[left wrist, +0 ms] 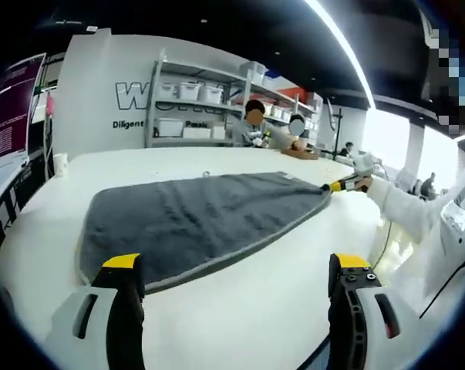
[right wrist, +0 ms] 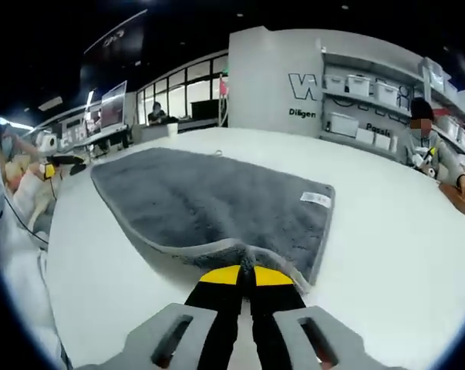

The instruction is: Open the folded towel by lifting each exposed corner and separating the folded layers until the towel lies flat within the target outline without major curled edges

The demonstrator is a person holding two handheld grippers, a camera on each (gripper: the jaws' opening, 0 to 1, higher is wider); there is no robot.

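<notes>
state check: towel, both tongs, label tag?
towel: gray, spread open on the white table, near corner lifted off the surface
right tongs: shut on the towel's near corner
left tongs: open, holding nothing, just short of the towel's edge
label tag: white, lying flat on the towel near one corner

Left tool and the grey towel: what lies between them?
In the left gripper view only bare white table lies between the open left tool and the near edge of the grey towel.
</notes>
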